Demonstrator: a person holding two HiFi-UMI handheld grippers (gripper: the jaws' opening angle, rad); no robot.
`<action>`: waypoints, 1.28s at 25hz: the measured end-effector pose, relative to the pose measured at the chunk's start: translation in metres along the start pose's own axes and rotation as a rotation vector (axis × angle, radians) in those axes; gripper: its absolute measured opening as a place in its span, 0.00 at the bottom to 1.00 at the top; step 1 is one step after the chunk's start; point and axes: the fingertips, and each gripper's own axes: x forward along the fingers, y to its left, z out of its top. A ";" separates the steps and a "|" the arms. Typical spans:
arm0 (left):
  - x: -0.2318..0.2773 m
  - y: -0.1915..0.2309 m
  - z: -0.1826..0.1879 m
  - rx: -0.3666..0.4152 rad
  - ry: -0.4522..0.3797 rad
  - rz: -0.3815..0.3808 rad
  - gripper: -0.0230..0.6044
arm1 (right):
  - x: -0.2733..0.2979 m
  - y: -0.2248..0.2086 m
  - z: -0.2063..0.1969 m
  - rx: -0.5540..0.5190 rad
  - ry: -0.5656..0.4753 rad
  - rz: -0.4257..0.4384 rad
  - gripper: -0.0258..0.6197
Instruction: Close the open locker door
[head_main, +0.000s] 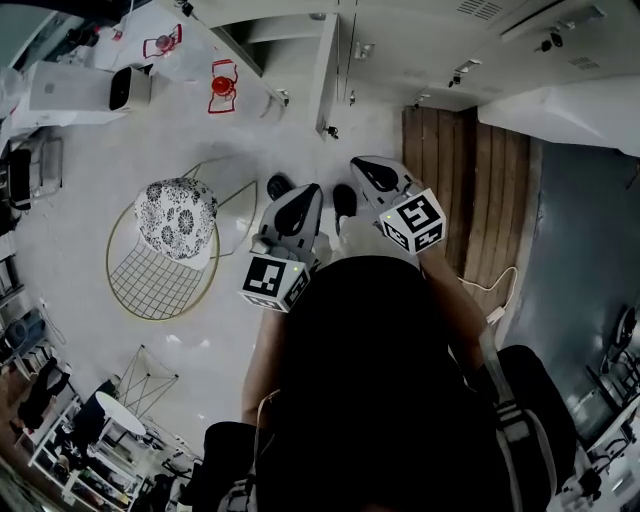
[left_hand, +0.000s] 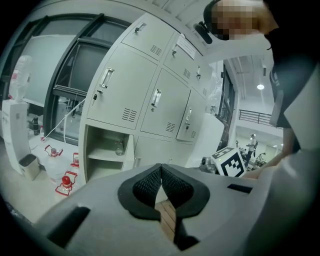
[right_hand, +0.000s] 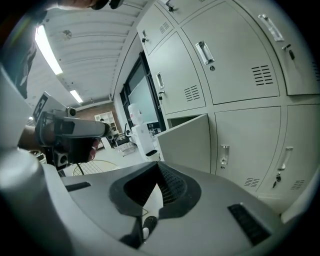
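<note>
A wall of pale grey lockers (left_hand: 150, 95) stands ahead of me. One lower locker (left_hand: 106, 152) is open, with a shelf and a small bottle inside. Its door (right_hand: 187, 142) swings out toward me, and in the head view the door (head_main: 326, 70) juts from the locker row at the top. My left gripper (left_hand: 161, 170) is shut and holds nothing; it is well short of the lockers. My right gripper (right_hand: 159, 167) is shut too, empty, beside the door's outer face and apart from it. In the head view, the left gripper (head_main: 303, 195) and the right gripper (head_main: 365, 168) sit side by side at chest height.
A wire chair with a patterned cushion (head_main: 175, 220) stands left of me. Two red lanterns (head_main: 222, 85) and a white appliance (head_main: 75, 90) sit on the floor near the open locker. A strip of wooden flooring (head_main: 465, 180) runs on the right.
</note>
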 end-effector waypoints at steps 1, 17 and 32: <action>0.000 0.000 -0.002 -0.005 0.001 0.004 0.07 | 0.003 -0.003 -0.004 -0.005 0.009 -0.002 0.05; -0.002 0.018 -0.005 -0.019 0.017 0.070 0.07 | 0.069 -0.023 -0.054 -0.045 0.077 -0.021 0.05; 0.003 0.013 -0.011 -0.048 0.046 0.061 0.07 | 0.124 -0.041 -0.092 -0.079 0.203 -0.033 0.04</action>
